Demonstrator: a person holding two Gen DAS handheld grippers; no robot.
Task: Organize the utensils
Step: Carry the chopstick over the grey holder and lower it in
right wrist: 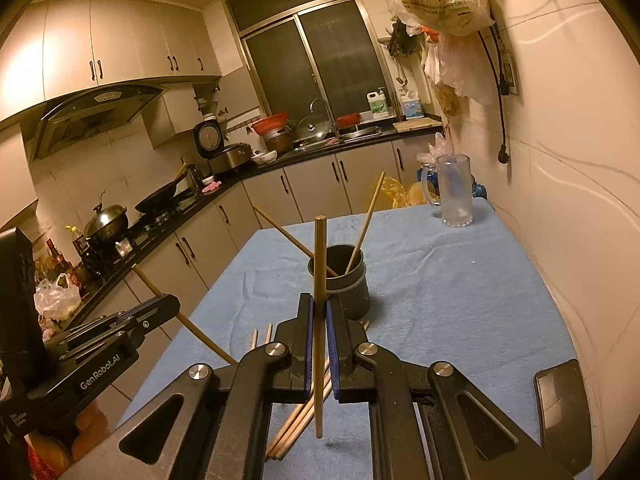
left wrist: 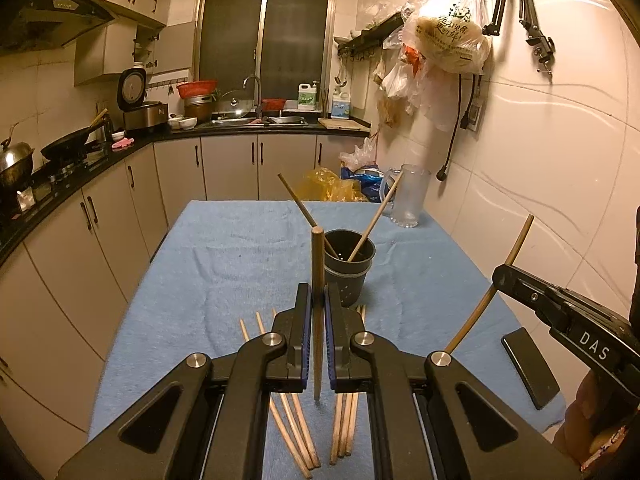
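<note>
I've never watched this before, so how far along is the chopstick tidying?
Done: two chopsticks stand in the dark cup. In hand: the left gripper and right gripper each clamp one chopstick. Left: several loose chopsticks lie on the blue cloth.

A blue-clothed table [left wrist: 240,248] carries a dark holder [left wrist: 349,268], loose chopsticks [left wrist: 296,428], a glass mug [left wrist: 410,196] and a phone [left wrist: 530,368].

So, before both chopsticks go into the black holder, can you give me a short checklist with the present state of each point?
1. Left gripper shut on its chopstick: ok.
2. Right gripper shut on its chopstick: ok.
3. Both chopsticks upright: ok.
4. Room in the holder, two chopsticks inside: ok.
5. Tips already above the holder rim: cannot tell.
6. Loose chopsticks remaining on the blue cloth: not ok.
</note>
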